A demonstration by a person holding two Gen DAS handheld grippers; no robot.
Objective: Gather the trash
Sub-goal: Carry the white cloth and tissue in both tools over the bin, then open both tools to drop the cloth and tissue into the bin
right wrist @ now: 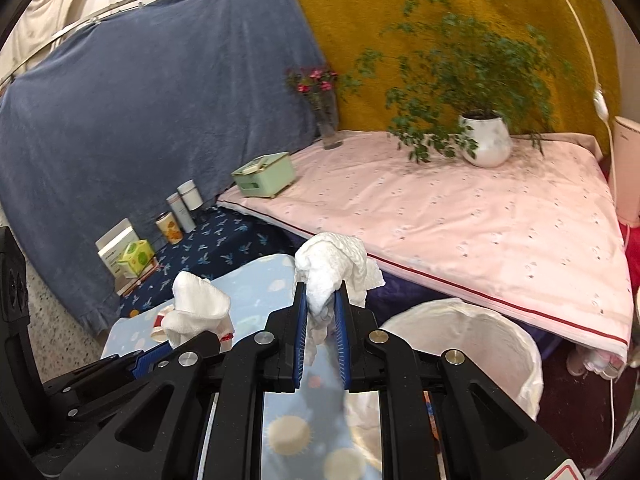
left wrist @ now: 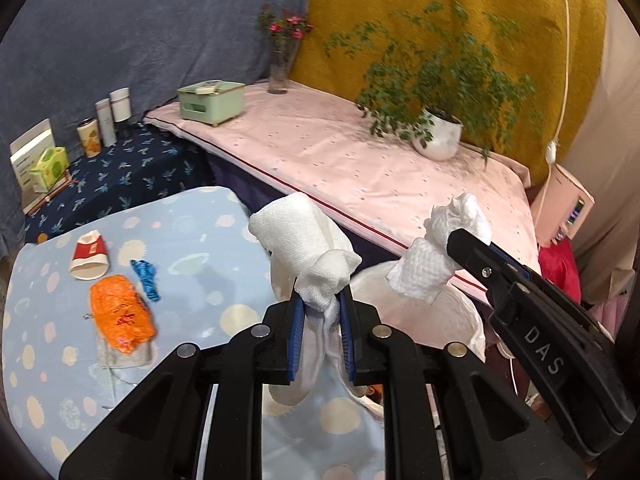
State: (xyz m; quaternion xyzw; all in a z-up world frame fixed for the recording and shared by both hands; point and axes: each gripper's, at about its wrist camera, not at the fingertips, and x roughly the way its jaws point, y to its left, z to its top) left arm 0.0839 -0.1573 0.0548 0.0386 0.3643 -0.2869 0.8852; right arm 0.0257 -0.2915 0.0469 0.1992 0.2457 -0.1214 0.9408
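A crumpled white tissue (left wrist: 308, 248) is clamped in the left gripper (left wrist: 322, 304); a second tissue wad (right wrist: 332, 268) is clamped in the right gripper (right wrist: 322, 304). Both are held beside the white-lined bin (right wrist: 480, 328), so disposal is judged in hand: carry over the rim, then release. Left on the blue dotted cloth (left wrist: 192, 224) are a paper cup (left wrist: 89, 255), orange wrapper (left wrist: 120, 312) and blue scrap (left wrist: 146, 279). No obstruction is noted.

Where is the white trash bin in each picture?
Left wrist view: the white trash bin is at lower right, behind the left hand-held gripper and partly hidden by the paper wad held above it.
Right wrist view: the bin is at lower right, with its open mouth showing.
Shared landmark: the white plant pot on the pink cloth.
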